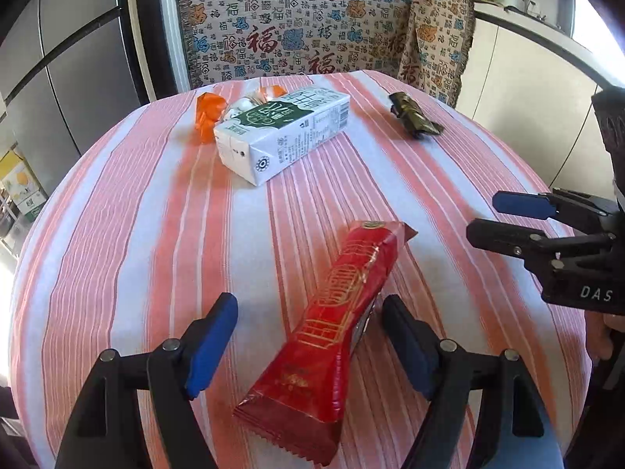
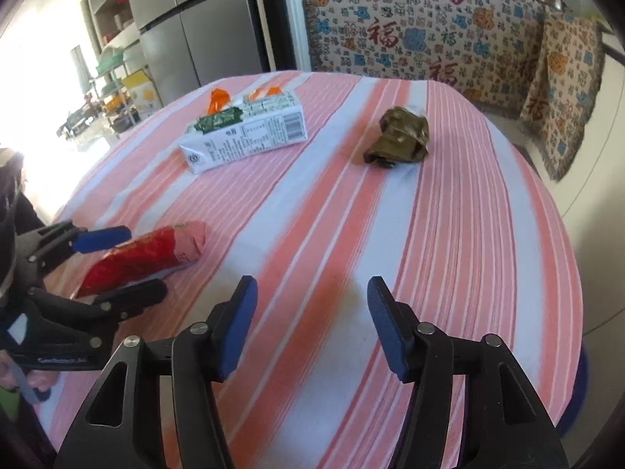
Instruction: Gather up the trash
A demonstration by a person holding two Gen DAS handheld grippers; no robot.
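My left gripper sits right over the red snack wrapper, its fingers spread wide with the packet lying between them — the right-hand pad looks just beside the wrapper's edge, perhaps touching, while the left-hand pad stands clear, so I don't count it as gripped. The wrapper's long axis runs roughly along the line the gripper points, tilted a little toward the far right, with its crimped end nearest me; closing across the narrow width seems the natural move. My right gripper is also open, nothing between its fingers, hovering over bare cloth well off to the side, so the left is plainly the nearer hand for this piece. For the right, the better candidate is the dark green crumpled wrapper ahead of it — well apart for now. Farther back lies the white milk carton on its side, with an orange wrapper touching or just behind it. Everything rests on a pink-and-white striped tablecloth; the soft fabric may bunch under a low pinch. Beyond are a patterned sofa cover and a grey refrigerator.
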